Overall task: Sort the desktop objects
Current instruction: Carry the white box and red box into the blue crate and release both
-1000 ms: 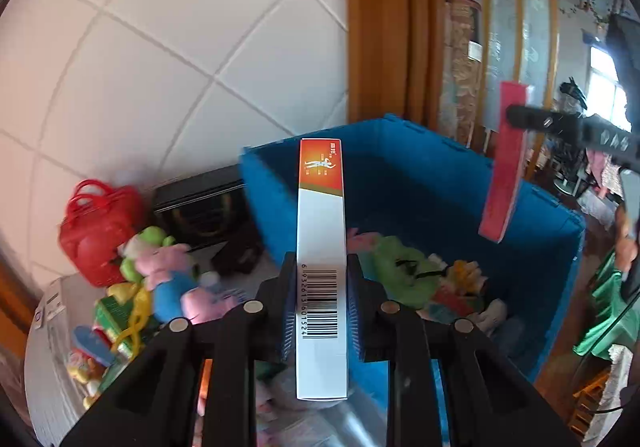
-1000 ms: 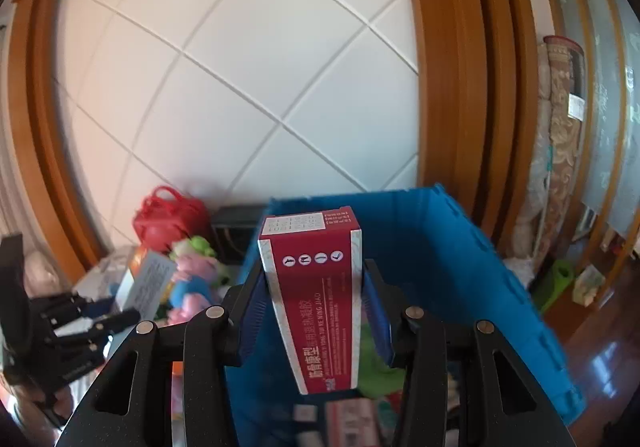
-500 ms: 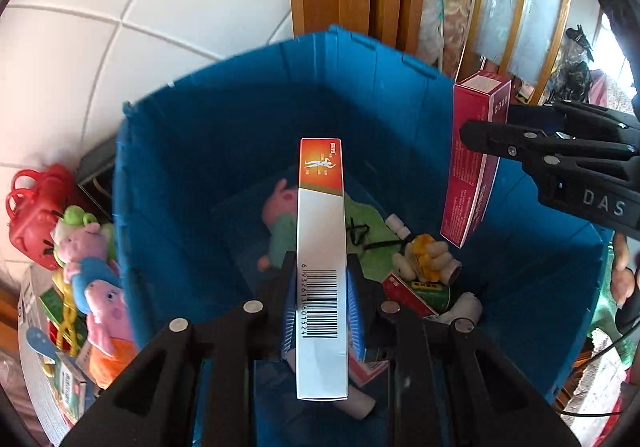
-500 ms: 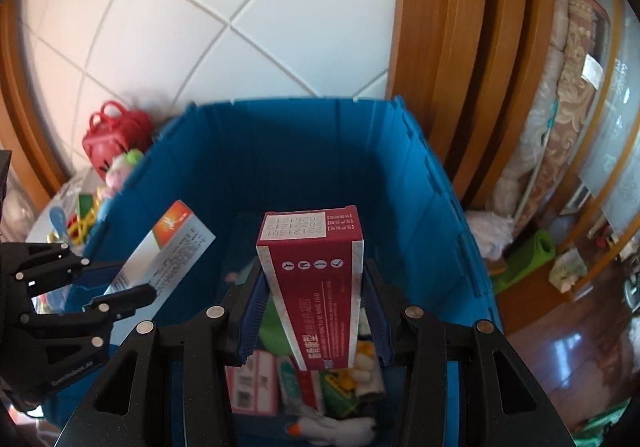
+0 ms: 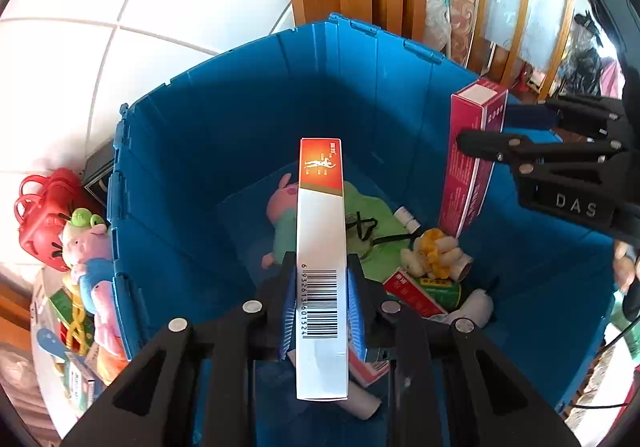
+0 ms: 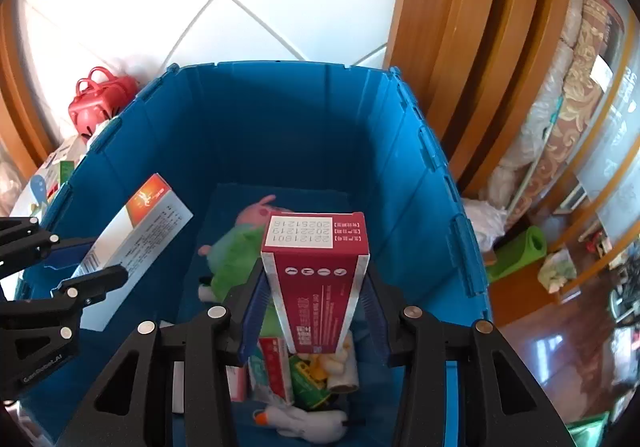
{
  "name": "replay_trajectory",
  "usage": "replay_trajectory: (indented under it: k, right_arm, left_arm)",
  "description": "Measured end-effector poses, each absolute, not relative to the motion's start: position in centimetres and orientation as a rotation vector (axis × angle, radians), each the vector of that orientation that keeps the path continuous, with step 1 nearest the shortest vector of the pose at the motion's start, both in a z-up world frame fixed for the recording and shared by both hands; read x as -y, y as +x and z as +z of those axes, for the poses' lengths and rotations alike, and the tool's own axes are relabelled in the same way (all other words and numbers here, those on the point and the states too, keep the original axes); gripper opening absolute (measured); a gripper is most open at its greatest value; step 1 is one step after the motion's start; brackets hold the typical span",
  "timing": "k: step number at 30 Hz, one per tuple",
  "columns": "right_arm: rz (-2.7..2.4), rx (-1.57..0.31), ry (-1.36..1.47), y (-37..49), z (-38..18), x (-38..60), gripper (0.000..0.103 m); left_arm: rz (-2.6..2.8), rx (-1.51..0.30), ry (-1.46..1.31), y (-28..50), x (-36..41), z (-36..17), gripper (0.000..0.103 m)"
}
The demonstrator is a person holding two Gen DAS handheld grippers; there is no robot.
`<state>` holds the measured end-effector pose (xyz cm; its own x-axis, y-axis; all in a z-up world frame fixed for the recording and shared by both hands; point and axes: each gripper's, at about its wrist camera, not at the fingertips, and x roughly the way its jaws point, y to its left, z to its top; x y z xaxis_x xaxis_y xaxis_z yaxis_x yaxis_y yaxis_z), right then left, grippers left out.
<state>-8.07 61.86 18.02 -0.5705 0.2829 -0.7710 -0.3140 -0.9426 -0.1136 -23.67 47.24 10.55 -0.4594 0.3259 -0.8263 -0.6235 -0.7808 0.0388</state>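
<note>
The big blue crate (image 5: 224, 151) now fills both views, where a second ago the tiled wall took up most of them; both hands have swung over its open top and tipped downward, so the carrying looks done and only the drop remains. On its floor already lie a pink pig plush in green (image 6: 236, 247), a yellow toy (image 5: 434, 251) and small cartons, while more toys and a red bag (image 5: 42, 215) wait outside at nine o'clock. The left gripper (image 5: 320, 307) pinches the white-and-orange box (image 5: 321, 247) upright above the crate's middle. At two o'clock from it, the right gripper (image 6: 312, 311) clamps the dark red box (image 6: 316, 287), also over the interior. I'd expect both to let go next.
</note>
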Motion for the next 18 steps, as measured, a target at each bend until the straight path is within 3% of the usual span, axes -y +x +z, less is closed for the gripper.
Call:
replay_trajectory:
  k: [1,3,6,9,11,14,18]
  right_arm:
    - [2.519,-0.053,-1.226,-8.0,18.0,-61.9,0.044]
    - [2.514,-0.043,-1.219,-8.0,18.1,-61.9,0.045]
    - [2.504,-0.021,-1.215,-7.9,18.2,-61.8,0.048]
    - [2.502,-0.015,-1.203,-7.6,18.4,-61.6,0.071]
    - [2.502,-0.018,-1.182,-7.3,18.6,-61.5,0.093]
    - [2.518,-0.008,-1.142,-6.5,19.2,-60.9,0.103]
    - [2.557,-0.009,-1.084,-5.2,20.0,-59.6,0.103]
  left_arm:
    - [2.243,-0.473,-1.167,-23.6,-47.3,10.5,0.025]
    - [2.252,-0.491,-1.154,-23.3,-47.4,10.6,0.047]
    - [2.267,-0.501,-1.114,-22.9,-47.3,11.0,0.067]
    - [2.282,-0.491,-1.086,-22.6,-46.8,11.7,0.074]
    - [2.299,-0.472,-1.06,-22.3,-46.2,12.3,0.074]
    - [2.34,-0.439,-1.018,-21.6,-45.0,13.3,0.075]
    - [2.408,-0.392,-0.934,-19.8,-42.6,14.7,0.076]
